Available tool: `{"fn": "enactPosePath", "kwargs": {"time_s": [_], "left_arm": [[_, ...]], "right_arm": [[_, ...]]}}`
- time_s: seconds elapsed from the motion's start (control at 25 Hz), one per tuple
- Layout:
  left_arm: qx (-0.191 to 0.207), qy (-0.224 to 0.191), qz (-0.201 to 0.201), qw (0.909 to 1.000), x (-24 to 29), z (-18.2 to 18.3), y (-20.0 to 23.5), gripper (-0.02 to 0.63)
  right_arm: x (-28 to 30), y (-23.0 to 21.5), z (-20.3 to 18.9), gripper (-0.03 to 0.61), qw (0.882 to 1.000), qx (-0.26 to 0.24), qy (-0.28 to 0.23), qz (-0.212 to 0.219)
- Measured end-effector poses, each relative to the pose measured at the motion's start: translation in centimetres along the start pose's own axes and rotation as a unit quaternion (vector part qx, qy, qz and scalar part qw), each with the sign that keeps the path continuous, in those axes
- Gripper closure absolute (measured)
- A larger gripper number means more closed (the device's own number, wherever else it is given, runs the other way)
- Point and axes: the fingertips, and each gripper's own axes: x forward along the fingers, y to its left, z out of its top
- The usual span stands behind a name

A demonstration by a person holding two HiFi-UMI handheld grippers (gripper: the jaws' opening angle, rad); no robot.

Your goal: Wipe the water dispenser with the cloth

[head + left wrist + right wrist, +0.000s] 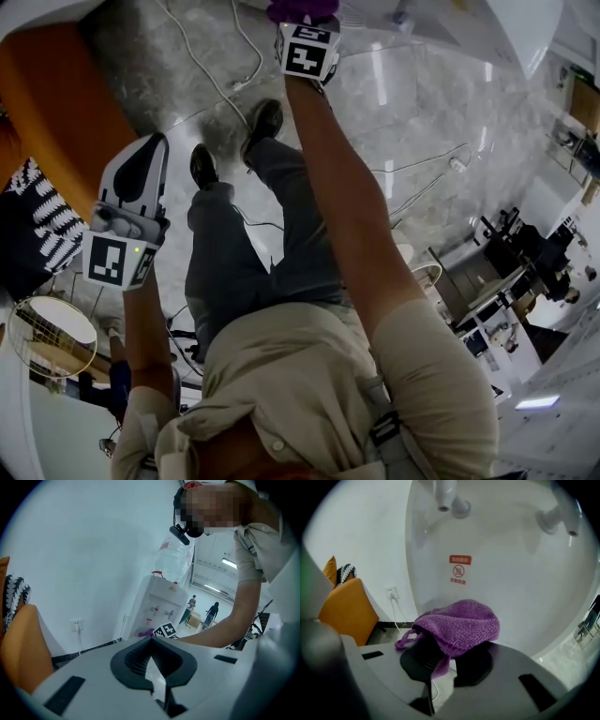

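In the right gripper view the purple knitted cloth (pixel 459 625) bulges out of my right gripper (pixel 449 660), whose jaws are shut on it. It sits close against the white tap recess of the water dispenser (pixel 511 588), below a red warning label (pixel 459 569) and two taps (pixel 449 498). In the head view the right gripper (pixel 307 47) reaches forward with the cloth (pixel 300 9) at the top edge. My left gripper (pixel 131 216) hangs back at the left, shut and empty. The left gripper view shows the whole dispenser (pixel 161 606) with its bottle (pixel 176 557).
An orange chair (pixel 56 103) with a black-and-white cushion (pixel 42 225) stands left of the dispenser. Cables (pixel 216 75) trail over the marble floor from a wall socket (pixel 393 592). Two people (pixel 213 613) stand far off in the room behind.
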Motion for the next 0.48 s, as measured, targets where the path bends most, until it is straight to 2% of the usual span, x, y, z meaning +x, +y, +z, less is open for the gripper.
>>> {"fn": "enactPosePath", "kwargs": {"time_s": [0.48], "left_arm": [[0.012, 0.01, -0.021, 0.9997, 1.6, 0.2, -2.6, 0.598]], "right_arm": [[-3.1, -10.6, -5.0, 0.515, 0.995, 0.039, 0.025, -0.086]]}}
